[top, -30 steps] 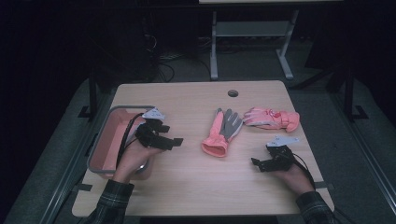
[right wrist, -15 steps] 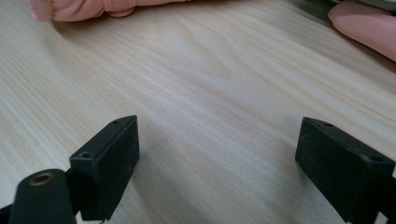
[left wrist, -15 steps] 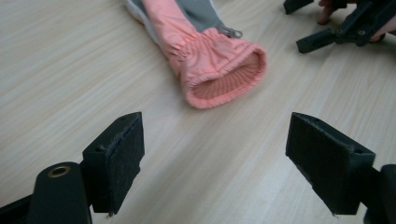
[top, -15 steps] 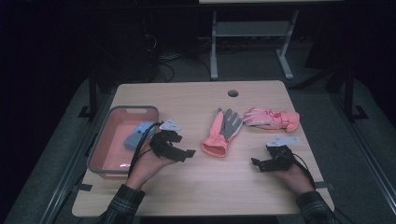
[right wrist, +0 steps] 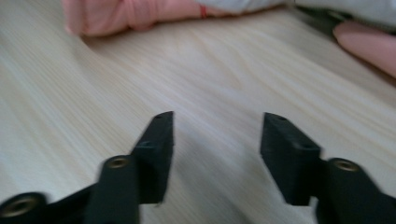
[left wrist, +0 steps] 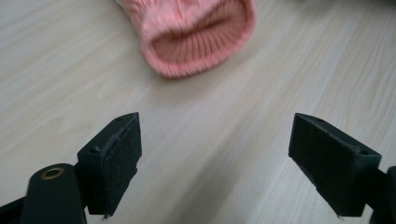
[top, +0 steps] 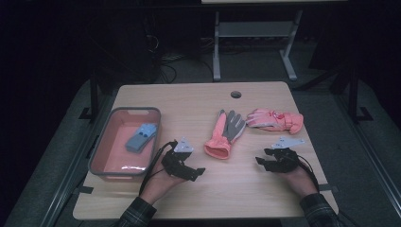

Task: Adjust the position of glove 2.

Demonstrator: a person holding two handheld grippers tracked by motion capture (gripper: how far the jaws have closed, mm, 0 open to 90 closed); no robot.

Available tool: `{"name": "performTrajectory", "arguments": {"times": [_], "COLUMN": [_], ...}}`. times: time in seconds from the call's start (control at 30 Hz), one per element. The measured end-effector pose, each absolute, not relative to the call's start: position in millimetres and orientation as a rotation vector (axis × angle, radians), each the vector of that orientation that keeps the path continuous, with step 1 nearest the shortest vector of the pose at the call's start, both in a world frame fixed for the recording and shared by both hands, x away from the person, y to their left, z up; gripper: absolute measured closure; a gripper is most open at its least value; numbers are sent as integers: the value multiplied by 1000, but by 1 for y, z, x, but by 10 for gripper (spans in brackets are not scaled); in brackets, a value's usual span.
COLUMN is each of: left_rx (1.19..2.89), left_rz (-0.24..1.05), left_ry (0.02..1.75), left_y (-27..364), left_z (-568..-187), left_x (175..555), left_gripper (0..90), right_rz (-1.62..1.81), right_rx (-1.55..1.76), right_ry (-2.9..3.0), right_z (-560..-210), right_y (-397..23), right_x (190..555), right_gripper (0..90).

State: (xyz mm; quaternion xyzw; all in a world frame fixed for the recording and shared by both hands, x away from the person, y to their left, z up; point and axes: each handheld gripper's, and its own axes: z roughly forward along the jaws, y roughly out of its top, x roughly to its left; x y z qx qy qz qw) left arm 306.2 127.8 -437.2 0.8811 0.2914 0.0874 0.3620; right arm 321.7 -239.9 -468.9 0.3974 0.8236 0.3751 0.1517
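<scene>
A coral glove with a grey palm [top: 224,135] lies mid-table, its knit cuff [left wrist: 196,37] toward me. A pink glove [top: 274,120] lies to its right. My left gripper [top: 197,172] rests low over the wood just left of the cuff, with its jaws wide open around bare table [left wrist: 215,163]. My right gripper [top: 261,161] sits near the front right and points left. Its jaws [right wrist: 217,154] have just been closing and stand about half apart, with nothing between them. Beyond them lies the pink glove [right wrist: 130,16].
A pink tray with a grey rim [top: 101,142] stands at the left with a blue glove [top: 141,137] inside. A round cable hole [top: 235,94] is at the table's far edge. Bare wood spans the front between my hands.
My left hand has come out of the tray, moving right and down to the table beside the coral glove's cuff. The blue glove now lies uncovered in the tray. The right hand stayed put.
</scene>
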Motion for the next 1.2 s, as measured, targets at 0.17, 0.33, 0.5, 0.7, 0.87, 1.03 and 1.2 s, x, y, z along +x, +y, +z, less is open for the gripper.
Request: {"name": "performTrajectory", "arguments": {"times": [0.17, 0.33, 0.5, 0.7, 0.87, 1.03, 1.2], "left_rx": [2288, 2322, 2325, 2254, 2255, 2251, 2258], "left_rz": [245, 253, 281, 288, 295, 291, 292], "left_ry": [750, 743, 714, 698, 692, 697, 691], "left_y": [128, 129, 129, 134, 134, 134, 134], "left_z": [-451, -465, -471, -477, -477, -477, -477], "left_x": [299, 293, 288, 285, 286, 285, 286], "left_gripper": [144, 133, 124, 124, 126, 126, 126], "right_rz": [1139, 1156, 1204, 1251, 1275, 1277, 1256], "right_rx": [1102, 1061, 1028, 994, 997, 1000, 994], "right_ry": [2385, 2435, 2457, 2471, 2482, 2505, 2549], "right_z": [-455, -446, -436, -424, -420, -419, -426], "right_y": [-230, -213, -200, -179, -160, -141, -123], "right_x": [322, 325, 334, 348, 365, 380, 388], "right_gripper": [800, 899, 899, 899, 900, 899, 899]}}
